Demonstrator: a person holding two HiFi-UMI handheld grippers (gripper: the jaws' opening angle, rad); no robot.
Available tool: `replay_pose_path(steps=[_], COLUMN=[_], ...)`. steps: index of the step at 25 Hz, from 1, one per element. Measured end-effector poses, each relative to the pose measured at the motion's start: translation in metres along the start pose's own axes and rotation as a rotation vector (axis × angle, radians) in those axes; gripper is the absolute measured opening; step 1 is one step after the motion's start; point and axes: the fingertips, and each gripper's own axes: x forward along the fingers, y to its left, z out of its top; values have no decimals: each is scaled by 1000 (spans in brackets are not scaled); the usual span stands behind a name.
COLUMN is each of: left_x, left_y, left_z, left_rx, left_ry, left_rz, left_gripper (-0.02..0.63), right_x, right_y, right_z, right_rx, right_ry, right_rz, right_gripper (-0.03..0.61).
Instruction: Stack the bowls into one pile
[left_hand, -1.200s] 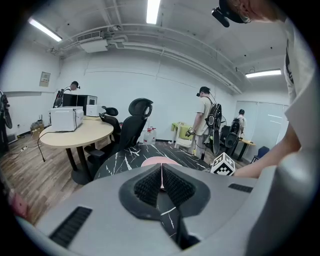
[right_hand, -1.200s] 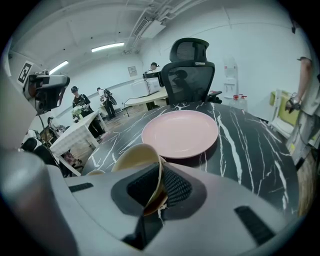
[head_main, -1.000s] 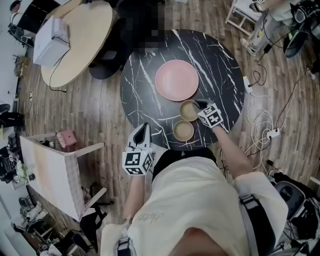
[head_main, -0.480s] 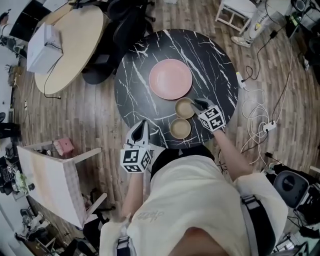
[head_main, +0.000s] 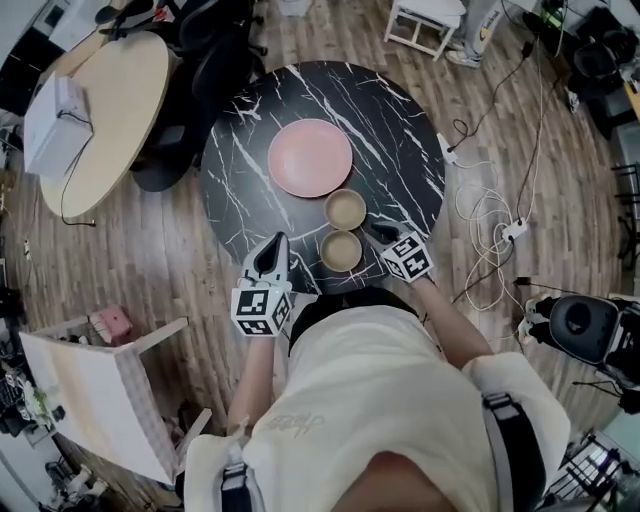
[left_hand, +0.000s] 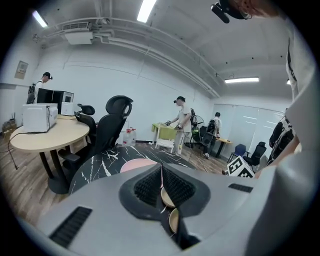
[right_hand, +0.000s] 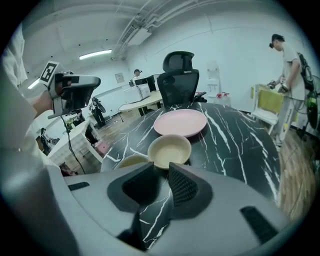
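Black marble table (head_main: 400, 130); pink plate (head_main: 310, 157) past the far bowl (head_main: 345, 209). Right gripper (head_main: 374, 230): jaws just opened, only table between; far bowl just ahead of tips, near bowl (head_main: 341, 250) to their left. Left gripper (head_main: 277, 243) closed, empty.

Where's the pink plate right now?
In the head view, the pink plate lies near the middle of the black marbled table, just beyond and left of the farther beige bowl.
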Motion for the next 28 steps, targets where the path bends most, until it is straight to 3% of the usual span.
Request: replay_pose_path(steps=[9, 19, 28], left_x=[3, -13, -18], left_y=[-2, 1, 11], left_z=[-13, -31, -37], left_rx=[-3, -22, -39], left_ry=[41, 73, 79], left_rz=[-37, -20, 0], left_gripper=[20, 20, 20], right_x=[14, 35, 43], right_y=[31, 35, 25], right_z=[-34, -40, -30], right_rx=[23, 31, 23], right_ry=[66, 96, 76], right_rz=[36, 54, 7], right_gripper=[100, 96, 81])
